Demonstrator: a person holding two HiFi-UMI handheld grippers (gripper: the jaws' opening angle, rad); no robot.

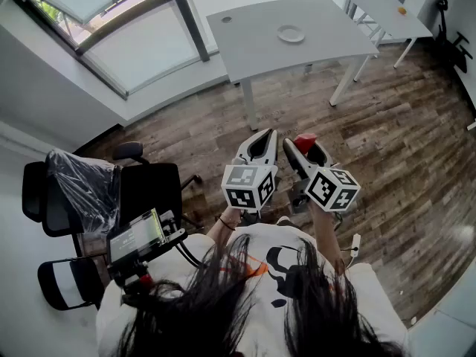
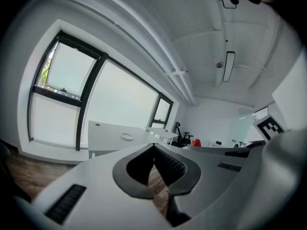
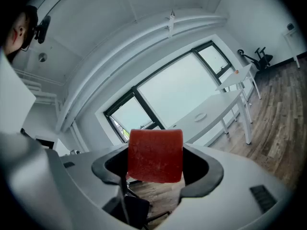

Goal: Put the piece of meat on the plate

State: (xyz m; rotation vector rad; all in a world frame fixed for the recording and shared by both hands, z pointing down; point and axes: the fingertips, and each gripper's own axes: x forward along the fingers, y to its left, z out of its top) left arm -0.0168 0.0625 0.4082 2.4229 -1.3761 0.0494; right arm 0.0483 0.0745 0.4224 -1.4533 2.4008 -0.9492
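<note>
The piece of meat (image 3: 155, 155) is a red block clamped between the jaws of my right gripper (image 3: 156, 150). In the head view it shows as a red tip (image 1: 303, 141) on the right gripper (image 1: 305, 146), held in the air over the wooden floor. My left gripper (image 1: 262, 138) hangs just left of it; its jaws meet at the tips (image 2: 154, 147) with nothing in them. The white plate (image 1: 291, 33) lies on the grey table (image 1: 253, 43) far ahead, well apart from both grippers. The plate also shows small in the left gripper view (image 2: 126, 136) and the right gripper view (image 3: 200, 115).
Black office chairs (image 1: 97, 192) stand close at my left. A second white table (image 1: 383, 10) with a small orange thing (image 1: 401, 10) sits at the back right, near a black machine (image 1: 450, 39). Large windows (image 1: 111, 28) line the left wall. Wooden floor (image 1: 387, 147) lies between me and the tables.
</note>
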